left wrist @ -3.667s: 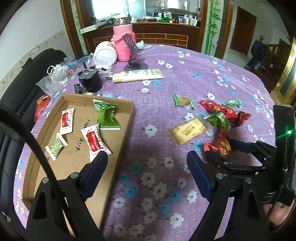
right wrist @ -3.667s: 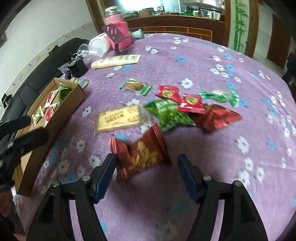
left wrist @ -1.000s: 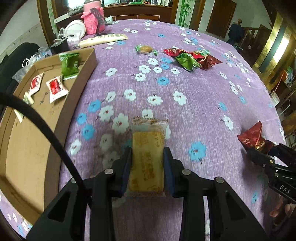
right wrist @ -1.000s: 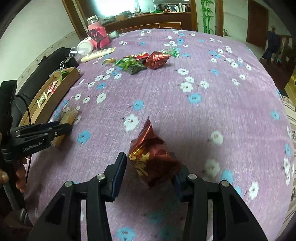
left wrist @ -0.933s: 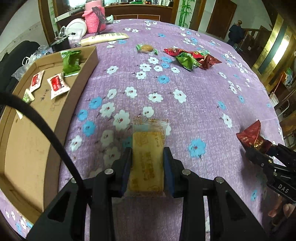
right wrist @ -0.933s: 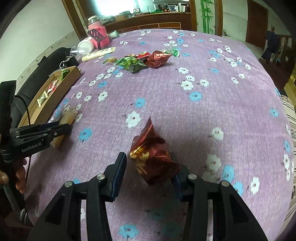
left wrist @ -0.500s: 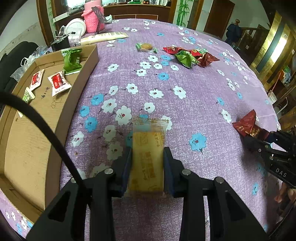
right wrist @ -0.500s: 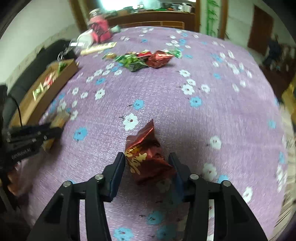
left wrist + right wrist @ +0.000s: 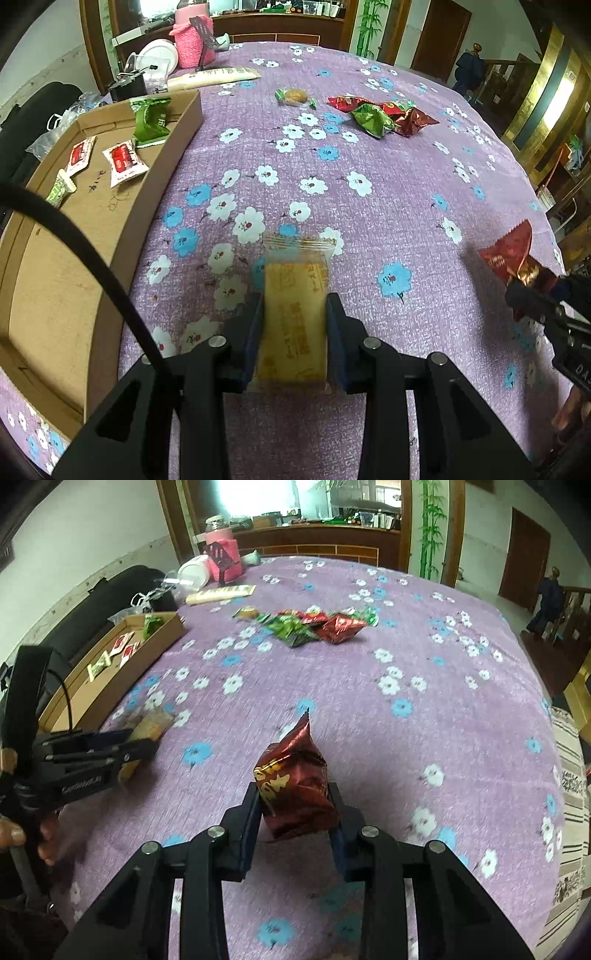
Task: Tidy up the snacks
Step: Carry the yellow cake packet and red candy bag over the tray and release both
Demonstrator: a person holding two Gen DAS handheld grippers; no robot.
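My left gripper [image 9: 294,321] is shut on a yellow biscuit packet [image 9: 295,295] and holds it above the purple flowered tablecloth [image 9: 369,166], right of the cardboard tray [image 9: 48,258]. My right gripper [image 9: 295,808] is shut on a red foil snack bag [image 9: 295,786], which also shows in the left wrist view [image 9: 511,256]. The tray holds a green packet [image 9: 151,120], two red-and-white sachets [image 9: 123,162] and a small green sachet [image 9: 59,190]. A pile of red and green snack packets [image 9: 384,112] and a clear-wrapped cookie [image 9: 294,96] lie farther back on the cloth.
At the far left edge stand a pink knitted jar [image 9: 192,40], a white lid [image 9: 159,55], a long cream tube [image 9: 212,76] and a black box [image 9: 125,88]. A black sofa [image 9: 92,598] runs beside the tray. The table edge drops off at the right [image 9: 569,775].
Both grippers hold their packets as before. The right gripper has lifted and pulled back a little with the red bag; the left gripper has barely shifted.
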